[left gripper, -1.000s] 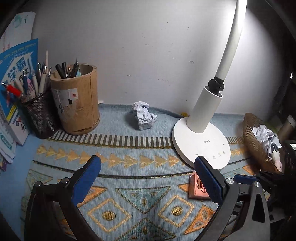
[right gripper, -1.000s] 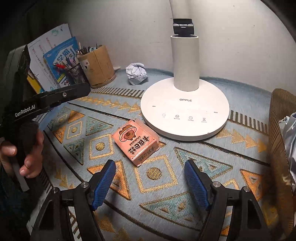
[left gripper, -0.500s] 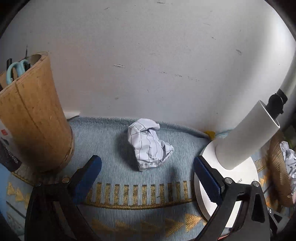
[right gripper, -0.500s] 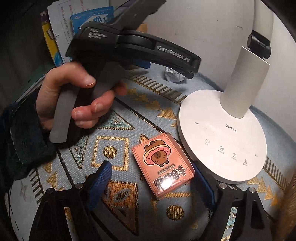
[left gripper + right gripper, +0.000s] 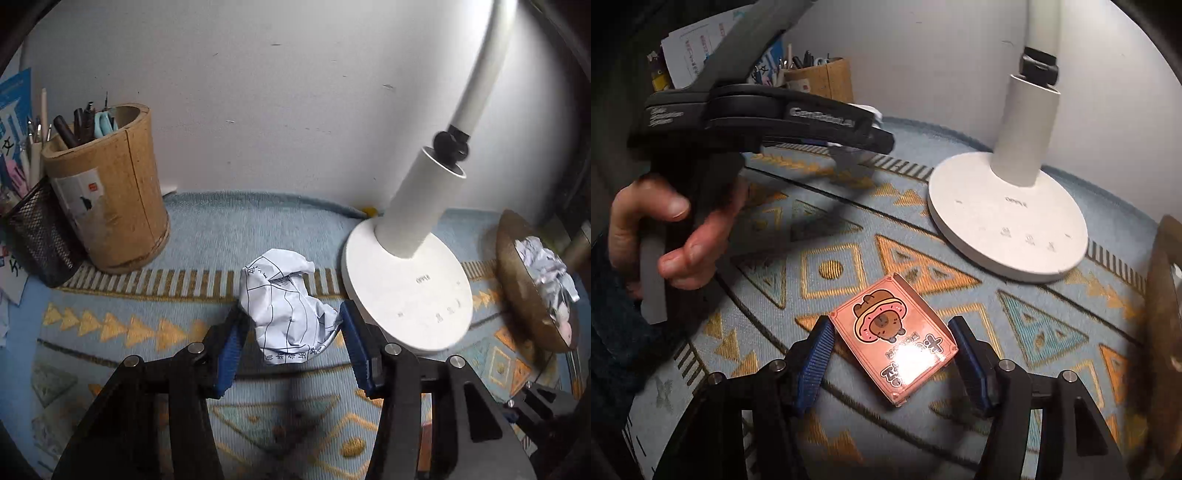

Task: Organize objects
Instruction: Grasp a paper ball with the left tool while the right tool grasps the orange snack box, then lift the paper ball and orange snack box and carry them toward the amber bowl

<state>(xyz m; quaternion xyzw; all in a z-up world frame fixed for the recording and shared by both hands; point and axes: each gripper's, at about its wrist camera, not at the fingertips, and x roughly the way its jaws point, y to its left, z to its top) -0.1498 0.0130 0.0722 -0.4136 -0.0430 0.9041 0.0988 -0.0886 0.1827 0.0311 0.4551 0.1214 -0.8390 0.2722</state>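
Note:
A crumpled ball of white printed paper (image 5: 284, 302) sits between the blue pads of my left gripper (image 5: 291, 343). Its jaws are closing, both pads touch the paper's sides, and the ball hangs over the mat's striped band. A flat pink box with a cartoon animal (image 5: 890, 336) lies on the patterned mat (image 5: 1034, 332). My right gripper (image 5: 892, 350) is closing on it, a pad against each side corner. In the right wrist view a hand (image 5: 665, 229) holds the left gripper over the mat's left part.
A white lamp base (image 5: 406, 291) stands just right of the paper. A wooden pen cup (image 5: 110, 199) and a mesh holder (image 5: 40, 236) are at the back left. A brown bowl with crumpled paper (image 5: 532, 280) is at the right. Books lean at the far left.
The left gripper reached the paper by the wall, closed around it and drew it back over the striped band. The right gripper moved onto the pink box and narrowed around it.

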